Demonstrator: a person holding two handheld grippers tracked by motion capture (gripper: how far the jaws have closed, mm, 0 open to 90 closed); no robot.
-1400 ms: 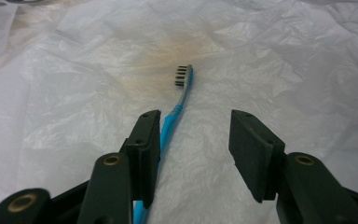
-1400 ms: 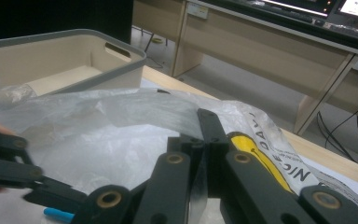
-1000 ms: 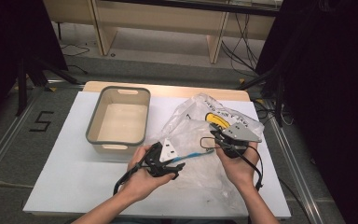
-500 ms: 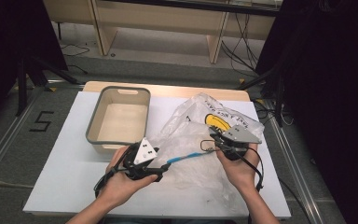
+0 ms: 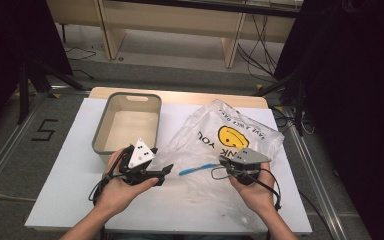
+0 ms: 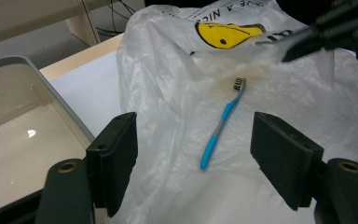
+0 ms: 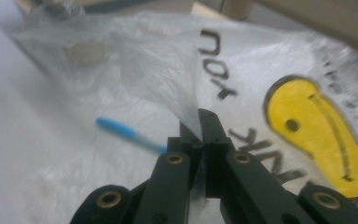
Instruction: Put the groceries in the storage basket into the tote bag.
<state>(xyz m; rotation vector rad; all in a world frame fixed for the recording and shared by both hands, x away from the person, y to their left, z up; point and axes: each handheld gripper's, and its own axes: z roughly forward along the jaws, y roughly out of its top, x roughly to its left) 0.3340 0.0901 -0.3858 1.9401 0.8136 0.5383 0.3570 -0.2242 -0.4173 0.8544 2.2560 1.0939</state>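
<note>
The right gripper (image 5: 219, 172) pinches the plastic bag (image 5: 230, 142), seemingly lifting its mouth, with the blue toothbrush (image 6: 221, 123) lying inside on the counter (image 5: 55, 190). The left gripper's (image 5: 166, 169) jaws have just been opening, empty.

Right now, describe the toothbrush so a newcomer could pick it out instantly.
On the white table, right of the grey plastic bin, lies a crumpled translucent plastic bag with a yellow smiley face. Inside its near end, between the two grippers, lies a slim blue-handled toothbrush. It is the only blue, stick-shaped thing there.
</note>
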